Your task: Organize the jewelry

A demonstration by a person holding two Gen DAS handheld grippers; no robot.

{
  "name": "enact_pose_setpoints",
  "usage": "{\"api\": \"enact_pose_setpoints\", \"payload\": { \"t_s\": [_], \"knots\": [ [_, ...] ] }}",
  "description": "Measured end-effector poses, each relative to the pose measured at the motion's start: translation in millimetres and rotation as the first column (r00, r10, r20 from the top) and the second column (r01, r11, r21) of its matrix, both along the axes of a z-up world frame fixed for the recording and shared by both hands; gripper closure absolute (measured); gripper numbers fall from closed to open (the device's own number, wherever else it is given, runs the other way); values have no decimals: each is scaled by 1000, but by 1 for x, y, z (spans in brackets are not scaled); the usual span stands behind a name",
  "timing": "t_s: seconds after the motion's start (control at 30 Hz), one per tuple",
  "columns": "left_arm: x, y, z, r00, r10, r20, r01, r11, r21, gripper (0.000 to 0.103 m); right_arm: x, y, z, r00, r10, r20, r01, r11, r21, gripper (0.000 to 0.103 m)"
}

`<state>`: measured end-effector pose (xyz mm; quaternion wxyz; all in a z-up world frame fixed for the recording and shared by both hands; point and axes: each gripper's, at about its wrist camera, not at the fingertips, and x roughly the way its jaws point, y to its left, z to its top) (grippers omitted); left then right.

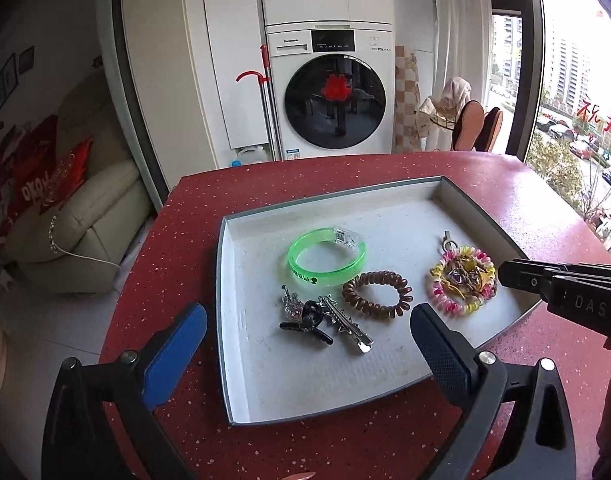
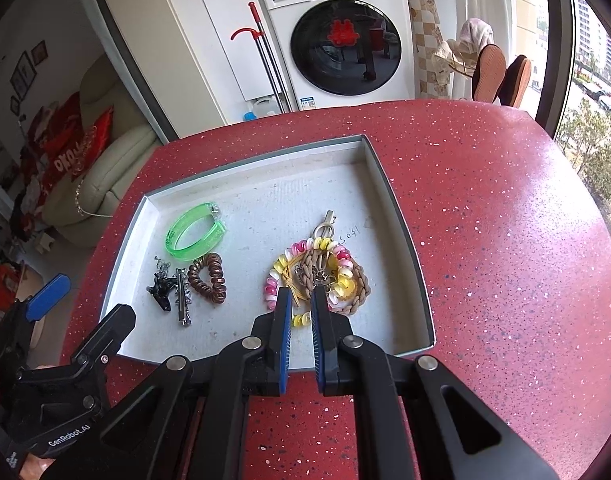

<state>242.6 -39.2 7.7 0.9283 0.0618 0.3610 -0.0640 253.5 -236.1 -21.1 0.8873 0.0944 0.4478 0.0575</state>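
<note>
A shallow grey box lid [image 1: 233, 320] [image 2: 401, 216] lies on the red table. In it are a green bangle [image 1: 325, 256] [image 2: 193, 232], a brown spiral hair tie [image 1: 377, 295] [image 2: 209, 278], a black claw clip [image 1: 305, 322] [image 2: 161, 288], a silver hair clip [image 1: 345, 324] [image 2: 181, 296] and a pink-yellow spiral tie with a braided cord and charms [image 1: 463, 280] [image 2: 313, 272]. My left gripper [image 1: 305, 320] is open above the lid's near-left part. My right gripper [image 2: 301, 300] [image 1: 505, 274] hovers at the pink-yellow tie, jaws nearly closed with a narrow gap, holding nothing.
The red speckled table [image 2: 485, 240] ends at a rounded edge on the left. Behind it stand a washing machine [image 1: 333, 92], a mop handle [image 1: 265, 92] and a cream sofa [image 1: 85, 216]. A window is at the right.
</note>
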Motion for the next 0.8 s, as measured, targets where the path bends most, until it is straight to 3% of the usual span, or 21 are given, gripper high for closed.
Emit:
{"api": "enact_pose_setpoints", "payload": {
  "t_s": [0.1, 0.27, 0.5, 0.8],
  "knots": [
    [-2, 3, -3, 1000, 20, -11, -20, 1000, -3, 0, -5, 2, 2, 1000, 8, 23, -7, 1000, -16, 59],
    [-11, 10, -5, 998, 58, -19, -58, 998, -19, 0, -17, 10, 3, 996, 38, 78, -32, 997, -74, 49],
    [-30, 16, -10, 994, 113, 9, -112, 993, -40, 0, -38, 8, 1, 987, 55, 151, -44, 996, -73, 19],
    [-49, 14, -18, 990, 141, 28, -140, 989, -48, 0, -65, 5, -6, 978, 22, 206, -4, 996, -86, 17]
  ]
}}
